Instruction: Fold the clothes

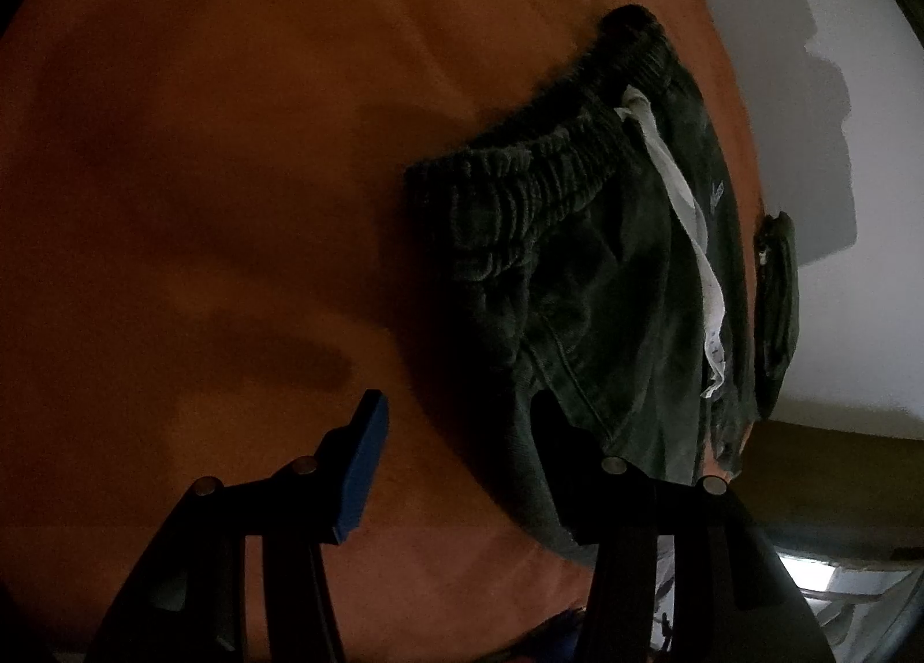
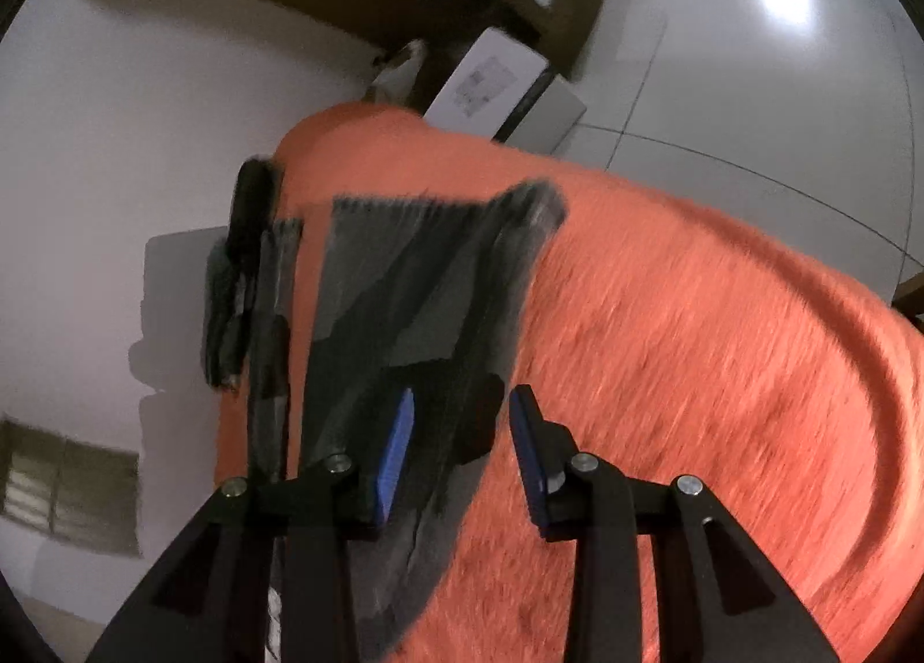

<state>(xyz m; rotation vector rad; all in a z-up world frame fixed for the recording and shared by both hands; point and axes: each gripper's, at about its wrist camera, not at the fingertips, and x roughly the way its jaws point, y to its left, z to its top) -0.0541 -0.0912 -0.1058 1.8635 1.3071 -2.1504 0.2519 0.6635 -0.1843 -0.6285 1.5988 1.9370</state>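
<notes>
Orange cloth-covered surface (image 1: 202, 172) w/ dark corduroy shorts (image 1: 577, 270) on top

Dark green corduroy shorts (image 1: 583, 270): ribbed, matt cloth, gathered into thick ridges along the elastic waistband (image 1: 537, 155). Pale woven drawstring (image 1: 687, 224), thin and flat, slightly frayed at the end. Orange cover (image 2: 693, 316) underneath: soft matt fabric, fuzzy nap, gently creased. Left gripper (image 1: 456, 449) and right gripper (image 2: 462, 432): matt black plastic arms, small shiny metal pins at the joints, blue pads (image 2: 398, 449) with a dull, rubbery look. Glossy white floor tiles (image 2: 751, 56), bright with reflected light. White cardboard box (image 2: 485, 85), smooth.
</notes>
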